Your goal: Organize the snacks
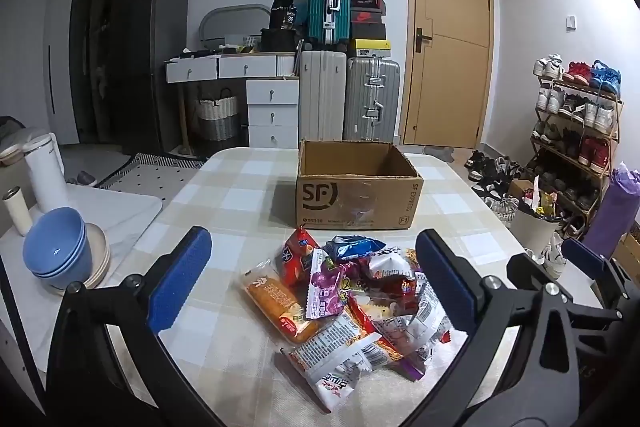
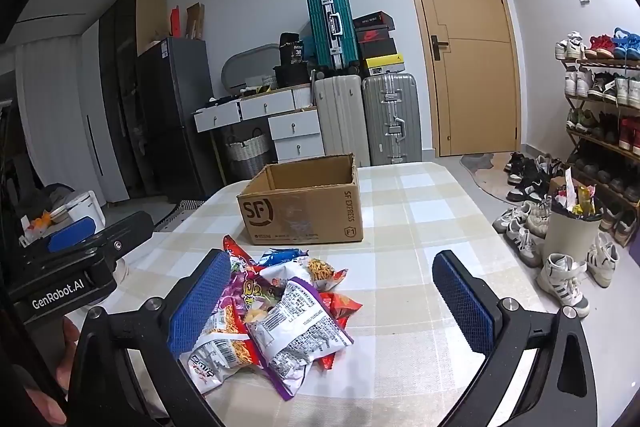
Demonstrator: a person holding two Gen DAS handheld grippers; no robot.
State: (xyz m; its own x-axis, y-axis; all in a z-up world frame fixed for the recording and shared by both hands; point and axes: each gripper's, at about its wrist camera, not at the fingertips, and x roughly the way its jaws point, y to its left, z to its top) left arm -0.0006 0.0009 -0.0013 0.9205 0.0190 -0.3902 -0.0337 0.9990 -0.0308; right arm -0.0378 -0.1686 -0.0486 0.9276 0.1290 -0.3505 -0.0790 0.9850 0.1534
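A room with a tan door (image 1: 450, 39), stacked suitcases (image 1: 348, 95) and a shoe rack (image 1: 576, 131) is lying behind a counter (image 1: 224, 195) covered in a beige checked cloth. An open cardboard box (image 1: 358, 187) marked SF is sitting empty toward the far side of the counter. Just in front of it, a pile of snack packets (image 1: 352, 299) is lying loose, including an orange bread packet (image 1: 280, 307) at its left edge and a blue packet (image 1: 352, 245) nearest the box. The left claw (image 1: 316, 283) is hovering wide open over the pile, gripping nothing. The right claw (image 2: 340, 307) is also standing wide open and empty, its left finger at the pile's edge. Blue bowls (image 1: 56, 251) are sitting stacked on the left.
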